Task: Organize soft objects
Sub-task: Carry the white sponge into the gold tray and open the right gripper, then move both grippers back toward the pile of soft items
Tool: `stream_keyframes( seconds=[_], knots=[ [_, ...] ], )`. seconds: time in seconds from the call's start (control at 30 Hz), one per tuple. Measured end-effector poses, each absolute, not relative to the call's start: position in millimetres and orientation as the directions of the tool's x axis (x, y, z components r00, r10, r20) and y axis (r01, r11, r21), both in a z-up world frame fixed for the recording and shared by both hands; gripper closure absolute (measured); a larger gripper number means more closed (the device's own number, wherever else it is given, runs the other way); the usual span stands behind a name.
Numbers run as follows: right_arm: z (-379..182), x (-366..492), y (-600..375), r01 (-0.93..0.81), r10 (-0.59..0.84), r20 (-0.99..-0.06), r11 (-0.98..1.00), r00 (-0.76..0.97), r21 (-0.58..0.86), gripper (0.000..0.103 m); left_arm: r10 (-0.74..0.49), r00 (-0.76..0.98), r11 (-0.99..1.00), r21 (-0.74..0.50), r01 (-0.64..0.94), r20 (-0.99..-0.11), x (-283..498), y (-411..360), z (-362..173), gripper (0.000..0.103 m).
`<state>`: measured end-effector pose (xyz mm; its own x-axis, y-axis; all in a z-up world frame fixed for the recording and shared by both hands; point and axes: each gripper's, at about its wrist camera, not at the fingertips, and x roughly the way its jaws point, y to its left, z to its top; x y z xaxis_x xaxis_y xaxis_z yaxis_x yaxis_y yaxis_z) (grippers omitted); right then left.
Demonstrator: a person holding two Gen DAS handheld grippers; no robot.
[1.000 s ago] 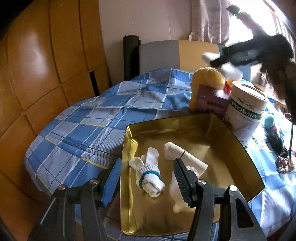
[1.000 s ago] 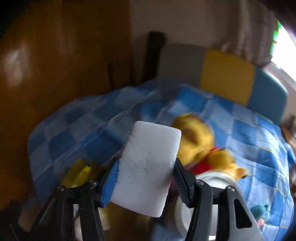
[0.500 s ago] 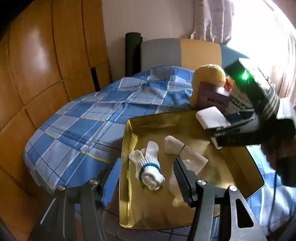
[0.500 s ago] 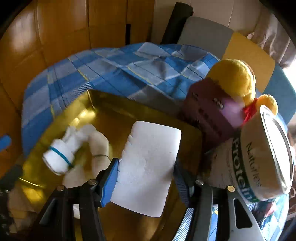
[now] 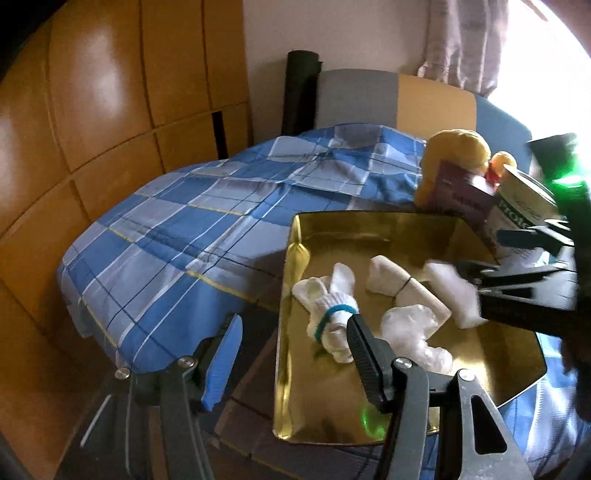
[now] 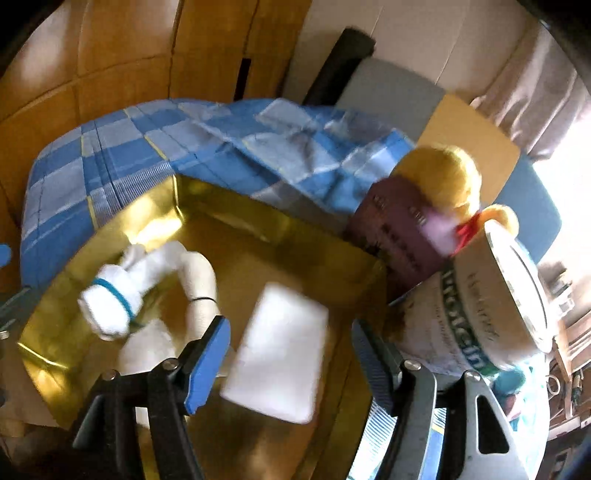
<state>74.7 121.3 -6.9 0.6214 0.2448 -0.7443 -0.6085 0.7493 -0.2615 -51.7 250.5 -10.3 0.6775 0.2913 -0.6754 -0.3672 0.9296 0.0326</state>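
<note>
Right claw is open wide over the shiny gold metal tray.
White soft foam block sits blurry between its fingers, low in the frame; left claw is open too.

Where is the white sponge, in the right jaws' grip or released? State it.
Released. In the right wrist view the white sponge sits blurred over the gold tray, with gaps to both spread jaws of the right gripper.

**Room and surroundings**

Glossy wood-panelled wall on left, pale plaster wall behind. Table under blue plaid cloth. Chair back in grey, tan and blue panels; dark roll upright beside it. Curtain at overexposed window, strong daylight from right.
</note>
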Motion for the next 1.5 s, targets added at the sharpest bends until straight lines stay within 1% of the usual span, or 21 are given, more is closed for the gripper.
stream_keyframes(
  seconds=[0.3,0.53,0.93,1.17,1.27,1.43,1.5],
  knots=[
    [30,27,109,-0.586,0.310,-0.675,0.778,0.670,-0.226,0.034,0.298,0.668,0.923,0.027,-0.384,-0.682,-55,252,-11,0.043],
    [48,11,100,-0.577,0.339,-0.639,0.791,0.690,-0.203,0.034,0.297,0.674,0.928,0.038,-0.370,-0.677,-56,243,-8,0.043],
    [54,6,82,-0.547,0.332,-0.618,0.815,0.713,-0.192,0.034,0.284,0.689,0.942,0.059,-0.331,-0.667,-57,225,-2,0.043],
    [52,13,59,-0.509,0.305,-0.615,0.840,0.727,-0.186,0.034,0.250,0.711,0.959,0.068,-0.274,-0.657,-52,206,6,0.043],
    [50,20,41,-0.479,0.282,-0.615,0.859,0.737,-0.180,0.034,0.222,0.730,0.972,0.086,-0.219,-0.647,-47,190,11,0.043],
    [44,39,-8,-0.379,0.195,-0.622,0.908,0.758,-0.177,0.034,0.160,0.751,0.987,0.108,-0.118,-0.641,-38,156,16,0.042],
    [40,47,-33,-0.325,0.147,-0.629,0.929,0.763,-0.177,0.034,0.132,0.756,0.991,0.112,-0.078,-0.641,-34,141,17,0.041]
  ],
)
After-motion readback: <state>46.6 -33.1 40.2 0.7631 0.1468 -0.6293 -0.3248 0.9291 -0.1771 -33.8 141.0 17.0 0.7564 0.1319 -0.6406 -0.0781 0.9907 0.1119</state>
